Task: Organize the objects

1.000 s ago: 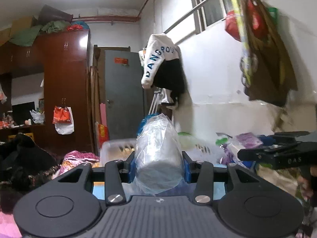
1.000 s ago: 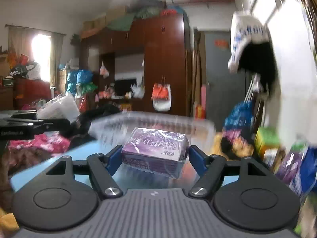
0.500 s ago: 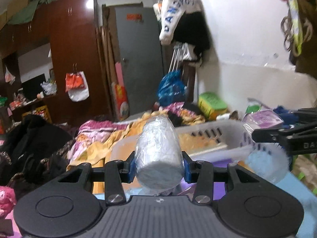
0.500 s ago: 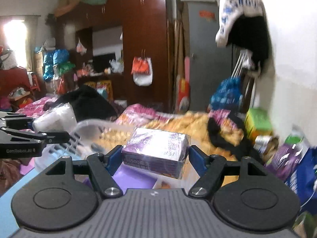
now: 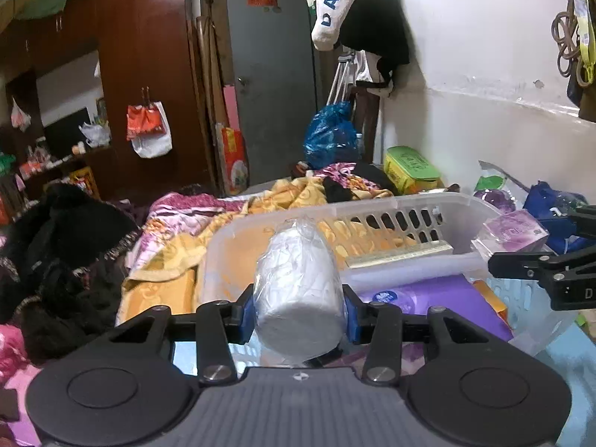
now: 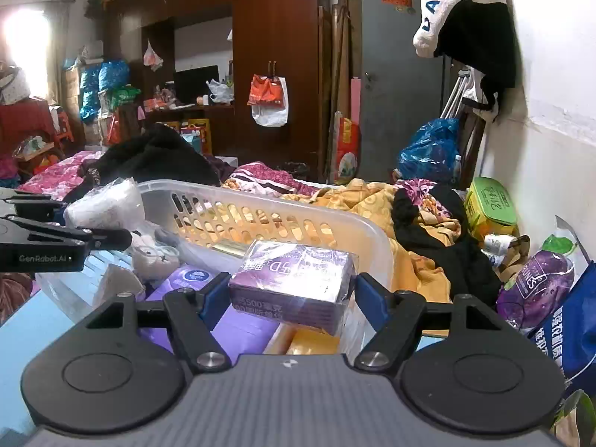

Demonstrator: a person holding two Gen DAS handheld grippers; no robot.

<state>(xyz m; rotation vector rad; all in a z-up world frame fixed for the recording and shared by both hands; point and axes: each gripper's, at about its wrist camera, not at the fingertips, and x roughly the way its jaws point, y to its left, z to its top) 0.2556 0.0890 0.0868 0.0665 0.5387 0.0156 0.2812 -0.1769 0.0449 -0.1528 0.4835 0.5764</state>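
Note:
My left gripper [image 5: 298,307] is shut on a white paper roll in clear plastic wrap [image 5: 298,294], held over the near end of a translucent white plastic basket [image 5: 428,205]. My right gripper [image 6: 292,294] is shut on a purple wrapped box [image 6: 292,279], held over the same basket [image 6: 283,210]. The right gripper and its box also show at the right of the left wrist view [image 5: 516,229]. The left gripper and its roll show at the left of the right wrist view [image 6: 106,203]. Purple packs [image 5: 428,296] lie in the basket.
Behind the basket lies a bed with an orange blanket [image 5: 178,249] and dark clothes [image 5: 67,246]. A green box [image 6: 490,201], a purple bag [image 6: 536,288] and a blue bag [image 6: 573,327] sit along the white wall at right. A dark wardrobe [image 6: 275,56] and grey door [image 6: 398,74] stand behind.
Both grippers have tilted down and come lower over the basket, still holding their objects. The basket and its contents have come into view below them.

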